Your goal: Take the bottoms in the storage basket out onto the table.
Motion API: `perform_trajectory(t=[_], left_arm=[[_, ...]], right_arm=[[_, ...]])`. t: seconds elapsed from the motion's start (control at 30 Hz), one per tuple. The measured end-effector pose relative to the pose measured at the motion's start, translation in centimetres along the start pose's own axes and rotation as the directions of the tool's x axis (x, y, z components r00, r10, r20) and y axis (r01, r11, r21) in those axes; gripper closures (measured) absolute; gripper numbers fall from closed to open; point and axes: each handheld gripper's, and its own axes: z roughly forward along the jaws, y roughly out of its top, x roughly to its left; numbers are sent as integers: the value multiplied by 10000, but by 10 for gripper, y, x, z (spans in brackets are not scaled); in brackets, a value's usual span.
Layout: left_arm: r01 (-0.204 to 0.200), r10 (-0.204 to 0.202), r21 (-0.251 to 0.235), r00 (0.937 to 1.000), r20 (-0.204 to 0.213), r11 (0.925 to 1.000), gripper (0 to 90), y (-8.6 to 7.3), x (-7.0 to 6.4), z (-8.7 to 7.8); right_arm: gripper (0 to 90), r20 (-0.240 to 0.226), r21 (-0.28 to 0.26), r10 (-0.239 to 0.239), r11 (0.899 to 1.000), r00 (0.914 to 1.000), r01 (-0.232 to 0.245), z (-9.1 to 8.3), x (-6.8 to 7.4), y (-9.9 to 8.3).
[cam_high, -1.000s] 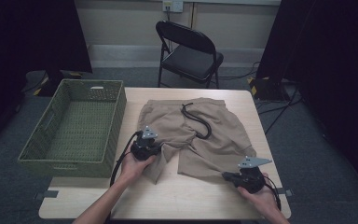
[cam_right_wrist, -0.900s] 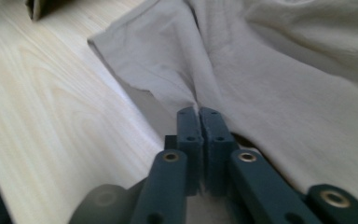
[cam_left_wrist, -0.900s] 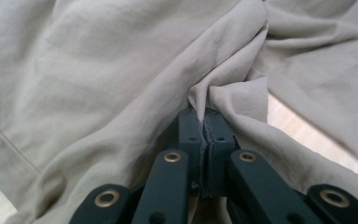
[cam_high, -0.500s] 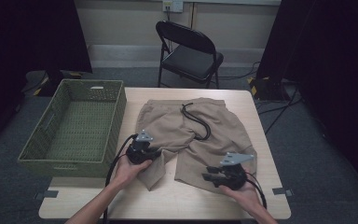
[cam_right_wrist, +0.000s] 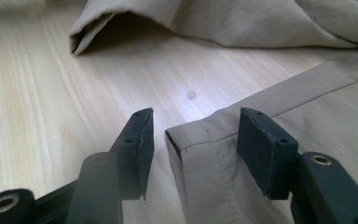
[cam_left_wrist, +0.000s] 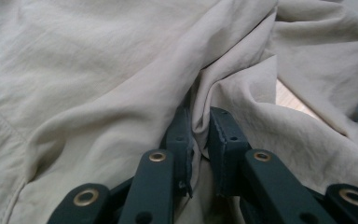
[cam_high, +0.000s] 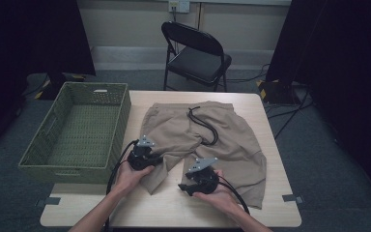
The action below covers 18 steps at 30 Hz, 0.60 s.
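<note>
The shorts [cam_high: 207, 137] lay spread on the worktop [cam_high: 275, 203], right of the basket [cam_high: 77, 130]. The left claw [cam_left_wrist: 199, 140] stayed pinching a fabric fold on the near left leg. The right claw [cam_right_wrist: 193, 144], spread, had moved left to the right leg's hem corner.

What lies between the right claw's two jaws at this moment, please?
In the right gripper view, the hemmed corner of the shorts' leg lies between the open right claw's jaws, flat on the table, not yet pinched.

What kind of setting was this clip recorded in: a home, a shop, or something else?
Most likely a lab or studio set up for recording, not a home. A plain wooden table stands on grey carpet between black curtains, with a folding chair by the far wall and only the beige shorts and a green basket laid out.
</note>
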Motion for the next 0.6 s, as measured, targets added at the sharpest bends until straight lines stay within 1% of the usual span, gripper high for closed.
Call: perform_trajectory(t=[0.03,0.07,0.1,0.2,0.23,0.27,0.3,0.37,0.47,0.53,0.57,0.6], left_arm=[[35,-34,42,10000,-57,10000,787,-1,1,0],[2,-2,39,10000,-97,10000,787,-1,3,0],[154,-154,-37,9998,-122,9999,787,-1,3,0],[152,-153,-21,9996,-243,9999,784,-1,4,0],[167,-167,-7,9996,-226,9999,784,-1,4,0],[160,-160,-5,9996,-246,9999,783,-1,4,0],[181,-182,-27,9995,-274,9998,783,-1,5,0],[245,-246,-31,9991,-346,9997,783,-1,6,0],[279,-280,-24,9984,-499,9996,773,-1,7,-1],[331,-331,-6,9978,-582,9995,772,-2,8,-2],[519,-524,-96,9967,-619,9986,771,-2,8,-2],[444,-444,-12,9967,-679,9990,769,-2,10,-3]], right_arm=[[468,2,14,-26,10000,10000,26,0,1,0],[496,138,0,-163,9999,9998,163,0,2,-1],[553,232,-7,-265,9996,9994,266,0,3,-1],[688,457,15,-715,9974,9964,716,-2,6,-3],[729,422,50,-734,9973,9964,732,-2,6,-3],[775,382,87,-621,9981,9973,618,-4,7,-4],[812,302,117,-614,9981,9977,611,-5,7,-4],[843,123,188,-520,9985,9986,517,-8,9,-7],[847,-236,334,-487,9982,9985,495,-15,14,-12],[847,-412,458,-595,9971,9974,614,-21,22,-19],[847,-440,488,-630,9967,9970,651,-24,24,-21],[848,-489,555,-671,9960,9965,698,-27,26,-24]])
